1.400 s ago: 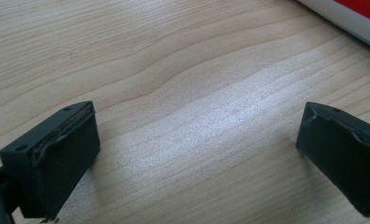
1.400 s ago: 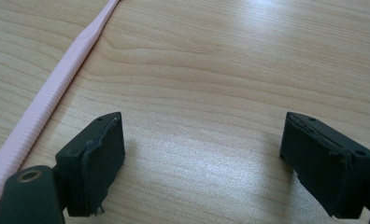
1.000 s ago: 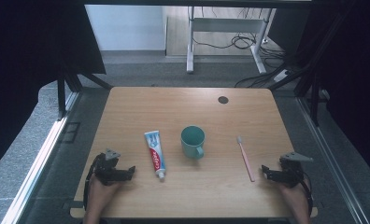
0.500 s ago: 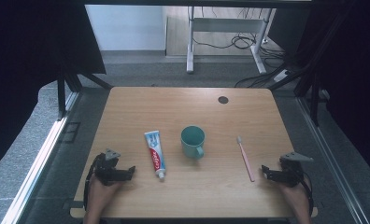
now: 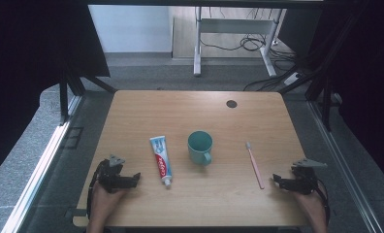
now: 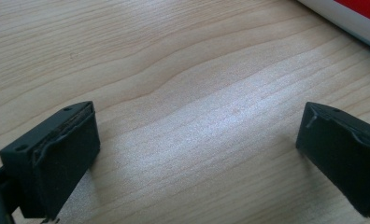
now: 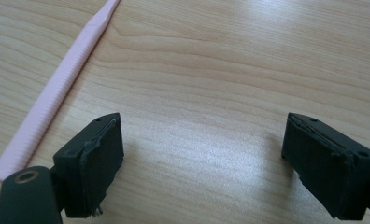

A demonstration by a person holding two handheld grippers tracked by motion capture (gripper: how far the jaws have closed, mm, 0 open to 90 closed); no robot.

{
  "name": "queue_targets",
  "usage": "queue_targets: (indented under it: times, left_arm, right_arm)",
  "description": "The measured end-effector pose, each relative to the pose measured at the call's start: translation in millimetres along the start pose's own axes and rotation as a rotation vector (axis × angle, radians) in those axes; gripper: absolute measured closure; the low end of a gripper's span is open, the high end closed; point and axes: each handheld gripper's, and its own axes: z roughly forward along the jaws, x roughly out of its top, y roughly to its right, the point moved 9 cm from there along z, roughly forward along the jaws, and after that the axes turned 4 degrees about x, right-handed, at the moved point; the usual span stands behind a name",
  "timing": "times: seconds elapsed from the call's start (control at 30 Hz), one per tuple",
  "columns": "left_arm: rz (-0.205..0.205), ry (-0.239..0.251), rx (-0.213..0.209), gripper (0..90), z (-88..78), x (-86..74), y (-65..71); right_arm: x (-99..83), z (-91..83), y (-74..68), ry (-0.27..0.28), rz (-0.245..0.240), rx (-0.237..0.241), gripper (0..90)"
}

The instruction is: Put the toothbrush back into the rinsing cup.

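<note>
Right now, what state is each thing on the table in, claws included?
Green ceramic mug: upright, looks empty, untouched.
White and red toothpaste tube: lying flat, cap toward the person.
Pink plastic toothbrush: lying flat, bristles away from the person, not gripped.
Left claw: open, nothing between its jaws.
Right claw: open, beside the toothbrush handle, holding nothing.

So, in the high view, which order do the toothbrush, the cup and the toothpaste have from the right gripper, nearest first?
From the right gripper:
1. Pink toothbrush, just to its left.
2. Teal cup, mid-table.
3. Toothpaste tube, farther left, nearer the left gripper.
</note>
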Motion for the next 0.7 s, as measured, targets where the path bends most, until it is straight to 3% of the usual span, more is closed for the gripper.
queue_targets:
  times: [0.4,0.7]
  left_arm:
    - [-0.003,0.000,0.003,0.0,-0.1,0.0,0.1]
    - [-0.006,0.000,0.005,0.0,-0.1,-0.1,0.2]
  right_arm:
    - [8.7,-11.9,-4.9,-0.009,0.023,0.029,8.1]
    - [12.4,-11.1,-15.3,-0.060,0.014,0.077,4.4]
